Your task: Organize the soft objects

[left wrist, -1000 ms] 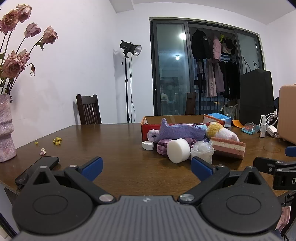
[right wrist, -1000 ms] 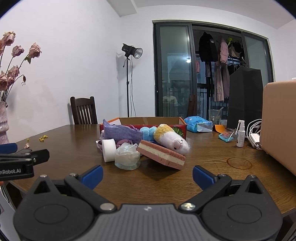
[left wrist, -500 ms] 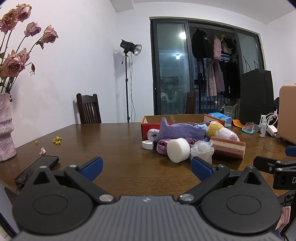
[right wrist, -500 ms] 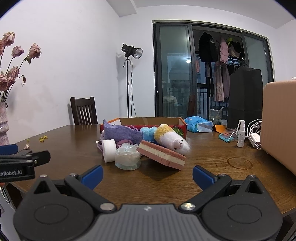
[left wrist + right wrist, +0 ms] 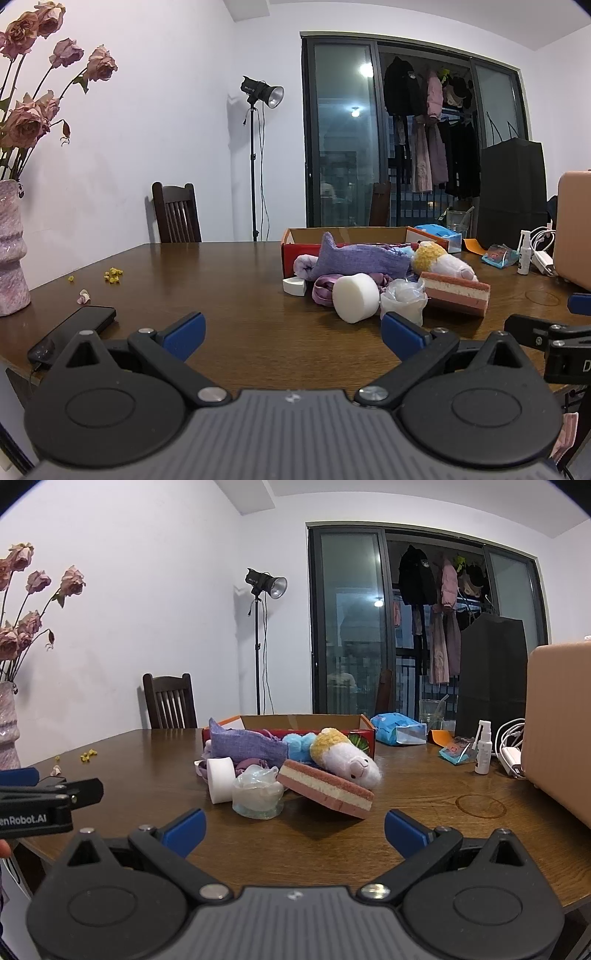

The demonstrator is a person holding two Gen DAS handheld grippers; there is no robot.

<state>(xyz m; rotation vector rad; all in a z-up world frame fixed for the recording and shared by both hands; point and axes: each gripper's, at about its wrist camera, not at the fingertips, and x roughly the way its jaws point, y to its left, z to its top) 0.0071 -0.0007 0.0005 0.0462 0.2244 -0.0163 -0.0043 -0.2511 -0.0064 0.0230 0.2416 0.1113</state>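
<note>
My right tool (image 5: 293, 829), spread wide and empty, faces the pink sponge (image 5: 325, 789) dead ahead, its long axis crosswise; my left tool (image 5: 291, 330), equally wide, sits farther off.

Bare table (image 5: 295, 845) open ahead of right gripper (image 5: 293, 829); sponge (image 5: 325, 788) and plastic cup (image 5: 256, 794) block box (image 5: 364, 734).

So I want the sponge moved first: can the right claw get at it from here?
Probably yes. The right claw is open, and only bare table lies before the pink layered sponge, whose near edge faces it.
</note>
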